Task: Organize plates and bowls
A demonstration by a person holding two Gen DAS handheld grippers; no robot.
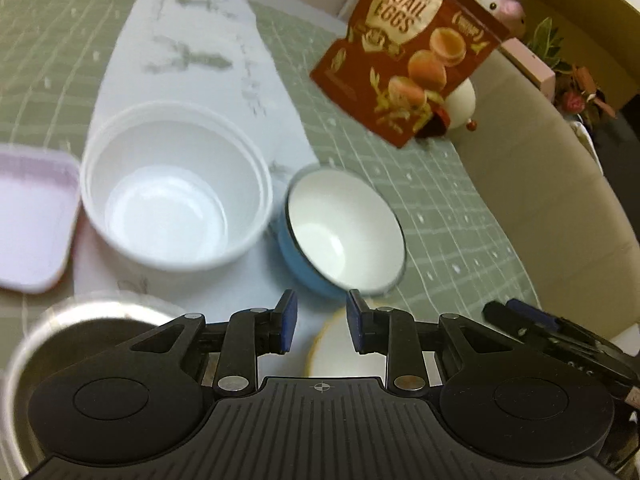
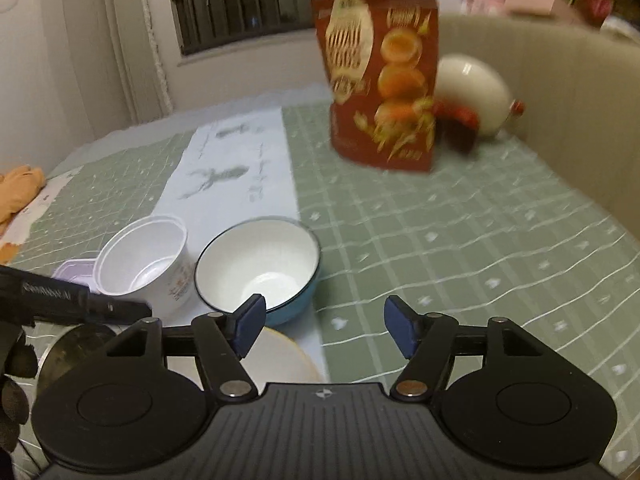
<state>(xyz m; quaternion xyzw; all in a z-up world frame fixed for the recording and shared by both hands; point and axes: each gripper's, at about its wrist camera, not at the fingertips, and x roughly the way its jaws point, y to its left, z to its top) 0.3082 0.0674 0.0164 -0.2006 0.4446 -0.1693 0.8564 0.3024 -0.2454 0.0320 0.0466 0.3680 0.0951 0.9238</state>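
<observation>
- Blue enamel bowl [image 2: 258, 270], white inside, is the landmark here: it sits on the counter [image 2: 460, 240] just beyond both claws, on the edge of a white paper runner [image 2: 240, 160].
- Nearest the cameras, a cream plate [image 2: 280, 360] lies directly in front of the blue bowl, partly under the left finger of the right claw [image 2: 324, 326]; a steel bowl [image 1: 60, 344] sits to its left.
- The right claw is released, jaws wide apart, holding nothing, hovering just short of the blue bowl.
- The left claw [image 1: 322, 322] is also released and empty, its jaws narrower, poised above the cream plate with the blue bowl's rim just ahead.
- Left of the blue bowl, nearly touching it, stands a white plastic tub [image 1: 176, 188], seemingly several nested; a pink lid [image 1: 32, 216] lies beyond that.
- Far behind the blue bowl stands a quail egg pouch [image 2: 380, 92], with a white round ornament [image 2: 476, 92] behind it.
- Judged step: reaching for a first pick, nothing grasped yet.
- Next move likely calls for straddling the blue bowl's rim or the plate's edge, then closing; motion blur suggests settling first.
</observation>
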